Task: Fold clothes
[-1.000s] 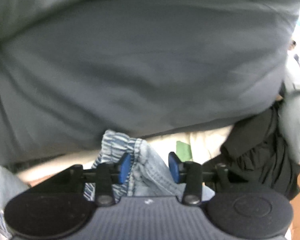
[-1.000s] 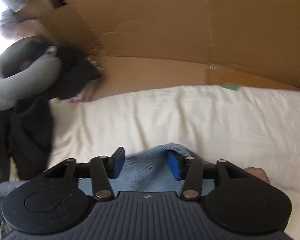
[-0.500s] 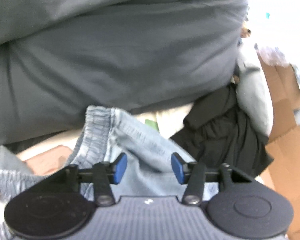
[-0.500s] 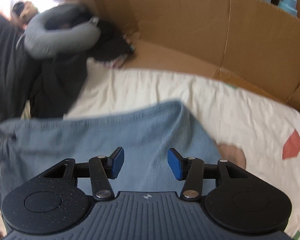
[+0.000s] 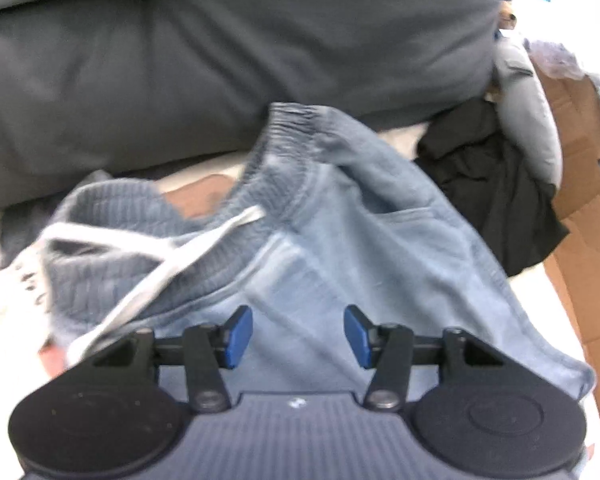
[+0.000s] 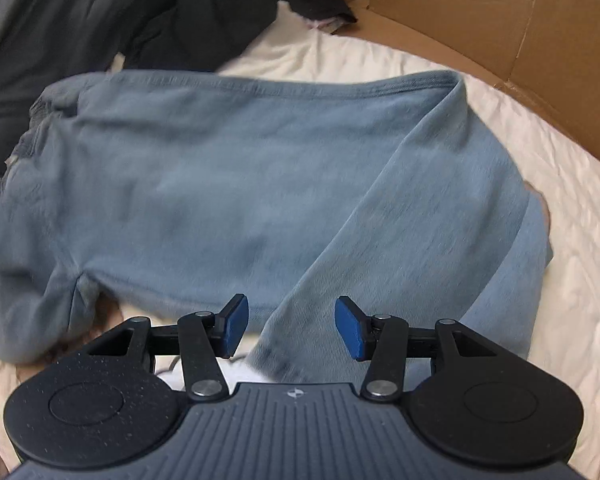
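My light blue ribbed-waist cotton trousers (image 6: 228,184) lie crosswise ahead of both spread, empty tools, leg hem nearest my right tool (image 6: 288,330), waistband nearest my left tool (image 5: 298,336).

1. A large dark grey pillow (image 5: 220,60) fills the back.
2. A cream bedsheet (image 6: 560,240) with coloured patches covers the bed.
3. Brown cardboard (image 6: 480,12) borders the sheet.
4. A grey neck pillow (image 5: 528,108) lies on a black garment (image 5: 492,184).

Both tongs, left (image 5: 298,337) and right (image 6: 291,328): black linkage arms, silver pivot screws, blue pads (image 5: 238,336), ribbed grey housing.
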`<state>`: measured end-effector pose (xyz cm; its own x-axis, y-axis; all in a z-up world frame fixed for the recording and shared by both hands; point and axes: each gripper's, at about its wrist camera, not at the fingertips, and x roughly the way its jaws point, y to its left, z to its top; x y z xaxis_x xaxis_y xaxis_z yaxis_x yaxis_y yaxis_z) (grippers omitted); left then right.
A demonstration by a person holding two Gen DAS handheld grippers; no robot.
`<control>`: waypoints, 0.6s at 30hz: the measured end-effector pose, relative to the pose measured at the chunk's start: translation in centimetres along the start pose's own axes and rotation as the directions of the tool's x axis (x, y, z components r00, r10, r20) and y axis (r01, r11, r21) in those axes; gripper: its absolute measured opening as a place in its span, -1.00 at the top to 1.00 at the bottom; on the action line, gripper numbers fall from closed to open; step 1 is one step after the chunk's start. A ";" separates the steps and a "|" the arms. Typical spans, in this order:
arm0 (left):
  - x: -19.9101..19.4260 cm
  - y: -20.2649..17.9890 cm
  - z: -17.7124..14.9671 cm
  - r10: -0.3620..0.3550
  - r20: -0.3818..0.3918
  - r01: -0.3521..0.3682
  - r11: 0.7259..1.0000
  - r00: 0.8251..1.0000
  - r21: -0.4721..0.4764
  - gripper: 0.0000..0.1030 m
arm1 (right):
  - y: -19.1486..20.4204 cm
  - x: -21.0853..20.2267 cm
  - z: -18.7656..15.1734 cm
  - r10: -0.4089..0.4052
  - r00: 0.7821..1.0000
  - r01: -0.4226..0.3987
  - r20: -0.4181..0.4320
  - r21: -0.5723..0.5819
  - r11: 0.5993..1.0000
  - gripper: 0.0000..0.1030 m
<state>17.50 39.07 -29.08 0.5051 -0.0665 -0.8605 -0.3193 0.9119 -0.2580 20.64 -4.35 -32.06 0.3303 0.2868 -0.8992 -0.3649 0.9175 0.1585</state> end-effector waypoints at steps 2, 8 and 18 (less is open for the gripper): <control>-0.6 0.8 -0.5 0.015 0.002 -0.015 1.000 1.000 -0.003 -0.04 | 0.6 0.2 -0.9 -0.009 1.000 0.009 -0.005 -0.011 1.000 -0.07; -1.7 1.4 -1.5 0.046 -0.033 -0.045 0.999 0.998 0.021 -0.04 | 2.4 1.7 -2.8 -0.077 0.997 0.075 -0.020 -0.076 0.994 -0.07; -2.4 1.3 -2.8 0.064 -0.038 -0.060 0.994 0.997 0.091 -0.05 | 1.6 1.0 -2.9 -0.078 0.996 0.072 -0.031 -0.171 0.983 0.85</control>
<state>13.56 39.30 -28.58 0.4532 -0.0233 -0.8911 -0.2751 0.9472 -0.1647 17.81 -3.39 -33.85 0.3306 0.2052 -0.9212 -0.4839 0.8749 0.0212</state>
